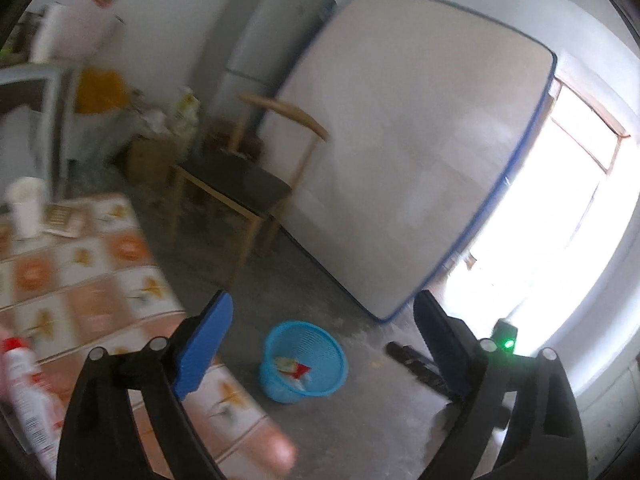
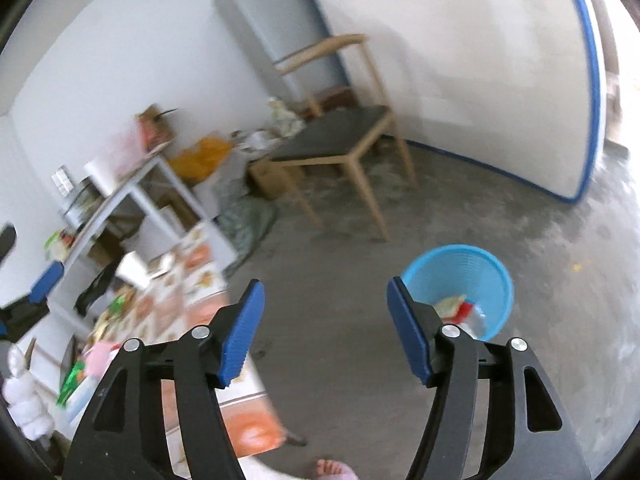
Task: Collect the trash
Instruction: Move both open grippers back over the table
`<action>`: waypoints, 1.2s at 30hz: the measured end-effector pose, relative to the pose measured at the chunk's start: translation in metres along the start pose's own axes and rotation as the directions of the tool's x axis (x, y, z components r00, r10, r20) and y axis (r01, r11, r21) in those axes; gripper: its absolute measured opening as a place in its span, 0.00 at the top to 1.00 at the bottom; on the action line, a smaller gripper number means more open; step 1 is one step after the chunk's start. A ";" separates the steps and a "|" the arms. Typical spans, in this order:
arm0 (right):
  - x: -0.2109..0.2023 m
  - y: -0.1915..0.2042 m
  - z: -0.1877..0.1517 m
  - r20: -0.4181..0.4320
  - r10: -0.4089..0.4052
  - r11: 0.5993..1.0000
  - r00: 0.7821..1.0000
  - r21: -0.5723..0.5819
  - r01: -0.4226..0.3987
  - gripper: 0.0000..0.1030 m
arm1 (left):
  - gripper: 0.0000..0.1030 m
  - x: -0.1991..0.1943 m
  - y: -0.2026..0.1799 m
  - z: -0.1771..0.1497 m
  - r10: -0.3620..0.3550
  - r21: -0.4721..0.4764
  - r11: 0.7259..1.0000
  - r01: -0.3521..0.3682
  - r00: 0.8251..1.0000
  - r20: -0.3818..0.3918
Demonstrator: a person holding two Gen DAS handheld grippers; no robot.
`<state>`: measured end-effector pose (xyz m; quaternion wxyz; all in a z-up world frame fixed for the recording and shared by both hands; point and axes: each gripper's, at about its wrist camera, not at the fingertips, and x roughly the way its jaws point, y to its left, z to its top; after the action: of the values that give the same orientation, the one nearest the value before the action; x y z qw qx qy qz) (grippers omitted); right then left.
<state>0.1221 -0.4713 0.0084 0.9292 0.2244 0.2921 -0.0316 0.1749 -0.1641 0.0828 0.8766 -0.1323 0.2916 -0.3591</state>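
Blue basket (image 2: 460,280) upright on the bare concrete floor (image 2: 540,360), well apart from the tabletop (image 1: 92,280) with its orange-and-white patterned cloth. Inside it, a small heap of trash (image 2: 456,308): what looks like crumpled wrappers in red, white and pale yellow, too blurred to name further. Same basket (image 1: 302,360) in the left wrist view, the scraps lying at its bottom.

Left gripper (image 1: 324,340) spread wide, nothing between its blue pads, pointed over the floor just beyond the near tabletop corner. Right gripper (image 2: 326,332) open to a middling gap, likewise empty, its right finger (image 2: 408,332) overlapping the basket's rim in the view though raised above it.

On the tabletop: a white cup (image 1: 26,206) near the far edge beside a flat card or packet; a white spray can (image 1: 30,396) with a red cap at the left edge. More wrappers and packets (image 2: 116,312), green and yellow, scattered along the tabletop in the right wrist view.

Behind the basket, a wooden chair (image 2: 340,144) with a dark seat, a large white board (image 1: 420,140) edged in blue leaning upright, and a grey fridge (image 1: 268,40) against the wall. Bare toes (image 2: 328,468) at the bottom edge.
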 end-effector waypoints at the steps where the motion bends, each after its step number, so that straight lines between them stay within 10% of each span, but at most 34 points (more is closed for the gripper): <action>1: -0.001 0.007 -0.001 -0.004 0.017 1.000 1.000 -0.010 -0.017 0.38 | 0.11 -0.020 0.007 -0.004 0.027 0.004 1.000 -0.027 0.999 0.024; 14: -0.001 0.149 -0.019 -0.201 0.229 0.947 0.952 -0.180 -0.266 0.30 | 0.08 -0.192 0.085 -0.079 0.300 -0.002 0.952 -0.305 0.936 0.182; 24: 0.042 0.247 -0.067 -0.459 0.329 0.876 0.825 -0.177 -0.448 0.29 | 0.06 -0.249 0.143 -0.137 0.465 -0.034 0.884 -0.467 0.866 0.183; 36: 0.071 0.323 -0.115 -0.652 0.361 0.829 0.667 -0.102 -0.549 0.29 | 0.06 -0.243 0.173 -0.140 0.467 0.073 0.871 -0.486 0.865 0.181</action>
<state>0.1816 -0.1266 0.0134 0.7844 0.1501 0.5091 0.3209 0.0463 0.1269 -0.0033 0.9645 -0.0328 0.2239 -0.1360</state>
